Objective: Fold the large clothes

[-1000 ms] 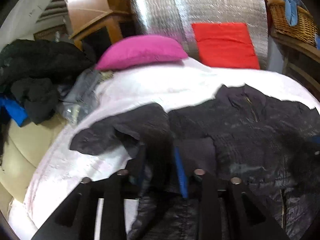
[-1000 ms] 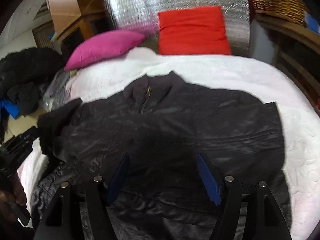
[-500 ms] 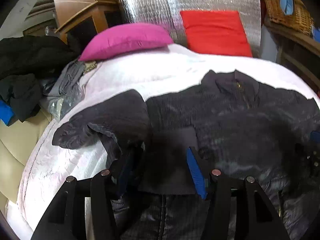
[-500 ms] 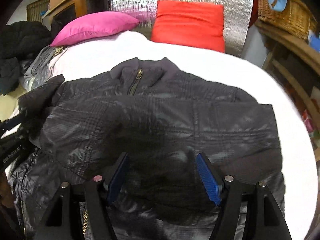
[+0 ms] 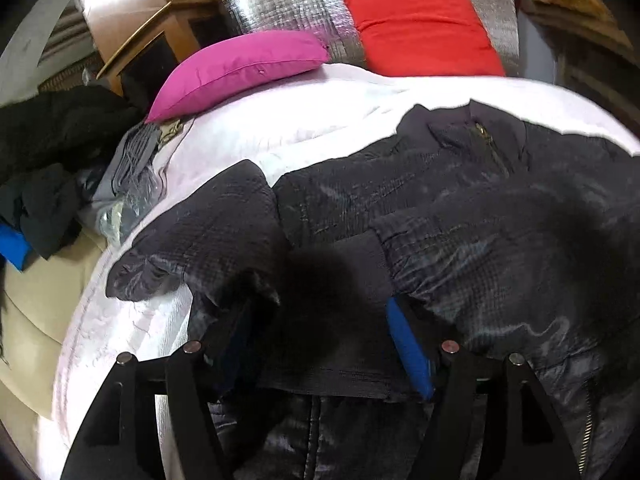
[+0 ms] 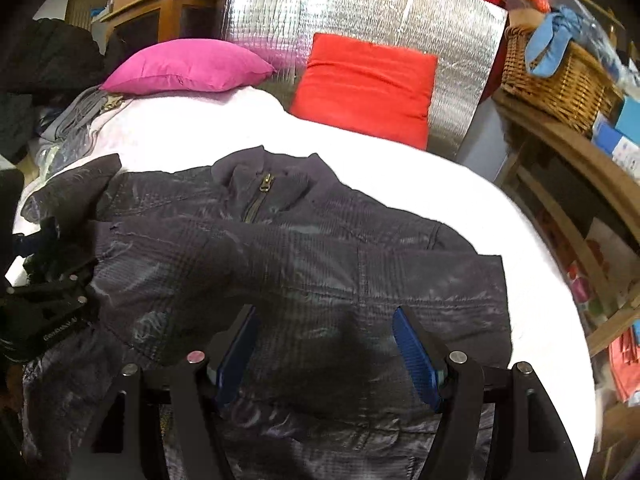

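Dark quilted jacket lies face-up on the white bedspread, collar and zip toward the pink pillow and red cushion. Both sleeves look already laid across the chest; the one on the pink-pillow side bulges off the jacket edge, not flat.

Left gripper: jaws opening, wide apart, dark cuff fabric lying between the blue pads but not pinched. Looks like a release of that sleeve end.
Right gripper: jaws wide, nothing clamped, hovering over the lower front, on the side away from the pink pillow.

Step in hand, my read: finish the sleeve drop, then set up the hem fold toward the collar.

To do it well:
- clear the left pads fully before pulling away, slick shell drags easily
- flatten the bulged shoulder nearest the pink pillow first
- grab the hem at both corners, both layers, matched height
- carry toward the collar evenly, or the zip line skews
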Demonstrator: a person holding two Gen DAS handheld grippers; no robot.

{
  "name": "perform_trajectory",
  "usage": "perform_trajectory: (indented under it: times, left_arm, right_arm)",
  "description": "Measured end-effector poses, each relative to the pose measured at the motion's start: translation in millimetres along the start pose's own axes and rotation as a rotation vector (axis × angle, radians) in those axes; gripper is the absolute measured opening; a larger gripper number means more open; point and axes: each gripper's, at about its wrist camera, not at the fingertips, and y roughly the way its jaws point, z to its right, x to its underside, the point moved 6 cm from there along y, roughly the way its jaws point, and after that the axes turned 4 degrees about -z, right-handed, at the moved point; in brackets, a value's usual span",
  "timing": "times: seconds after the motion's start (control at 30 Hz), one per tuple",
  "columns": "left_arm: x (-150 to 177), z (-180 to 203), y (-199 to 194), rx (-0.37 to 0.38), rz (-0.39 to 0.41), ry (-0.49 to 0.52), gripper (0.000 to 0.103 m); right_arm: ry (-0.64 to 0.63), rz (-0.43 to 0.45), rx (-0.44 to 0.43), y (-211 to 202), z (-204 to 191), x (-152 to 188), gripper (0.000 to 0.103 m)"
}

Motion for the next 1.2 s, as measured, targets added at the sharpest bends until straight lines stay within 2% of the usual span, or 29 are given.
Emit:
perform_trajectory:
  times: [0.27, 0.37, 0.43, 0.5, 0.53, 0.6, 0.63, 0.77, 0.83, 0.87, 0.93, 1.0, 1.1, 1.2]
  left_arm:
    - [-13.5, -14.4, -34.7, 0.001, 0.142, -0.075, 0.069]
    - [-16.2, -15.6, -37.8, 0.009, 0.166, -0.088, 0.069]
    - [-13.4, -8.5, -26.9, 0.021, 0.121, -0.059, 0.069]
    - [-2.7, 3.7, -1.4, -0.001, -0.002, -0.005, 0.069]
    - [2.2, 7.0, 7.1, -0.017, -0.033, 0.016, 0.069]
    - [2.2, 8.2, 5.5, -0.037, -0.025, 0.043, 0.069]
    - [0.2, 6.3, 0.1, -0.024, -0.015, 0.038, 0.069]
    - [-10.2, -23.7, -36.7, 0.113, 0.068, -0.084, 0.069]
    - [-12.1, -47.6, -52.1, 0.137, 0.12, -0.14, 0.074]
    - [-11.9, -57.9, -56.3, 0.134, 0.138, -0.162, 0.077]
    - [-10.2, -90.1, -63.1, 0.127, 0.172, -0.237, 0.08]
    - [-6.2, -125.6, -62.2, 0.132, 0.176, -0.335, 0.083]
    - [5.5, -172.3, -50.3, 0.157, 0.144, -0.494, 0.083]
    - [15.8, -201.3, -31.8, 0.211, 0.103, -0.608, 0.083]
  right_arm:
    - [-0.022, 0.027, 0.019, -8.6, -4.2, -2.5, 0.072]
    - [-0.023, 0.03, 0.024, -8.8, -5.3, -2.6, 0.072]
    - [-0.024, 0.031, 0.026, -8.8, -5.9, -3.0, 0.072]
    - [-0.025, 0.028, 0.029, -7.3, -6.5, -3.4, 0.072]
    - [-0.027, 0.024, 0.027, -5.6, -6.7, -3.4, 0.072]
    - [-0.023, 0.002, 0.008, -0.7, -8.9, -2.5, 0.072]
    - [-0.014, -0.015, -0.01, 3.2, -9.3, -1.8, 0.072]
    - [0.098, -0.12, -0.166, 27.5, -11.3, 7.4, 0.072]
    - [0.13, -0.195, -0.223, 43.3, -17.5, 16.9, 0.073]
    - [0.118, -0.229, -0.224, 50.3, -22.1, 22.4, 0.073]
    - [0.082, -0.213, -0.193, 50.3, -26.9, 22.5, 0.073]
    - [0.094, -0.213, -0.2, 44.3, -27.3, 20.6, 0.073]
    - [0.115, -0.154, -0.241, 29.8, -27.0, 13.3, 0.073]
    - [0.097, -0.084, -0.271, 15.7, -33.3, 5.0, 0.073]
